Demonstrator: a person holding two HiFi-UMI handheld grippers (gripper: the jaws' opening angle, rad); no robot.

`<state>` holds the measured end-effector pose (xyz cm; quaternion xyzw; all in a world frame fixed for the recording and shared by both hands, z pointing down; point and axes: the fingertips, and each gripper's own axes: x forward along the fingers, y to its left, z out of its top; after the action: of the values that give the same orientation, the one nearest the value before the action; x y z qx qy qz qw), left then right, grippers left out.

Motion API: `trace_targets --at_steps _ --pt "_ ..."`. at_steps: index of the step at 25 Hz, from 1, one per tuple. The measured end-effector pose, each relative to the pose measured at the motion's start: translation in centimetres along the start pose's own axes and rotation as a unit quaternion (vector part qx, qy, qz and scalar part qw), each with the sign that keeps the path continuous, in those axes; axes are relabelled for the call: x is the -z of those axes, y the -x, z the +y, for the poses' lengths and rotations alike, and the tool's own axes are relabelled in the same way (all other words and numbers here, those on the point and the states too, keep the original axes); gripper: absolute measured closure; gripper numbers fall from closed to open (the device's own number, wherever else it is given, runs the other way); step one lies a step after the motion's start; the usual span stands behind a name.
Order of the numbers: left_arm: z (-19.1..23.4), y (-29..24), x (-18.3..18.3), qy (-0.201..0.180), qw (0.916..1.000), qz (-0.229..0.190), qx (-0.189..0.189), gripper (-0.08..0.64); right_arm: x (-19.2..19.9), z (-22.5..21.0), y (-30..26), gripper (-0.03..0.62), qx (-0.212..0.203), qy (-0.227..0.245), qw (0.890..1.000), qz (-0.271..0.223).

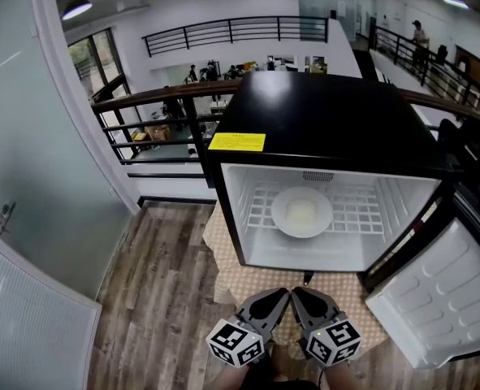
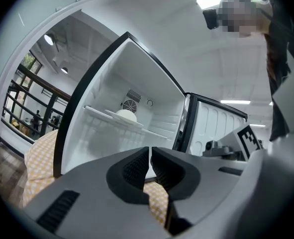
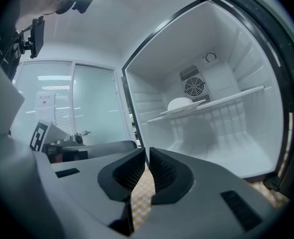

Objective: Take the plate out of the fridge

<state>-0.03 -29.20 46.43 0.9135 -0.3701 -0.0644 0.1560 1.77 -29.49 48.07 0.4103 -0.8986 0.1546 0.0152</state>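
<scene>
A white plate [image 1: 302, 212] holding a pale round item lies on the wire shelf inside the open black mini fridge [image 1: 329, 112]. The left gripper view shows the plate [image 2: 124, 116] deep inside on the shelf, and the right gripper view shows the plate [image 3: 180, 104] there too. Both grippers sit low in the head view, in front of the fridge and well short of it. My left gripper [image 1: 281, 297] is shut with nothing in it. My right gripper [image 1: 299, 296] is shut and empty too. The two tips almost touch each other.
The fridge door [image 1: 438, 287] hangs open at the right. The fridge stands on a checked cloth [image 1: 223, 254] over a wooden floor. A glass wall [image 1: 28, 177] is at the left, a black railing [image 1: 154, 104] behind. People stand far off in the background.
</scene>
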Motion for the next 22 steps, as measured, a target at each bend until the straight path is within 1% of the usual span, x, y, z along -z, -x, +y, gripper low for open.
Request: trace_targets --at_steps 9,16,20,22 --pt "1.8 -2.9 -1.3 -0.002 0.9998 -0.002 0.018 0.535 -1.9 -2.7 -2.2 0.549 0.023 -0.008 1.000 -0.015" --pt "2.4 -3.8 -1.4 -0.002 0.9997 -0.006 0.025 0.535 -2.2 -3.6 -2.8 0.549 0.036 -0.020 0.999 -0.025" --pt "2.7 -4.6 -1.7 -0.002 0.9995 -0.009 0.031 0.535 -2.5 -4.4 -3.2 0.549 0.040 -0.035 0.998 -0.029" --pt "2.7 -4.8 -1.9 -0.004 0.9994 -0.011 0.032 0.535 -2.9 -4.7 -3.3 0.548 0.040 -0.050 0.997 -0.034"
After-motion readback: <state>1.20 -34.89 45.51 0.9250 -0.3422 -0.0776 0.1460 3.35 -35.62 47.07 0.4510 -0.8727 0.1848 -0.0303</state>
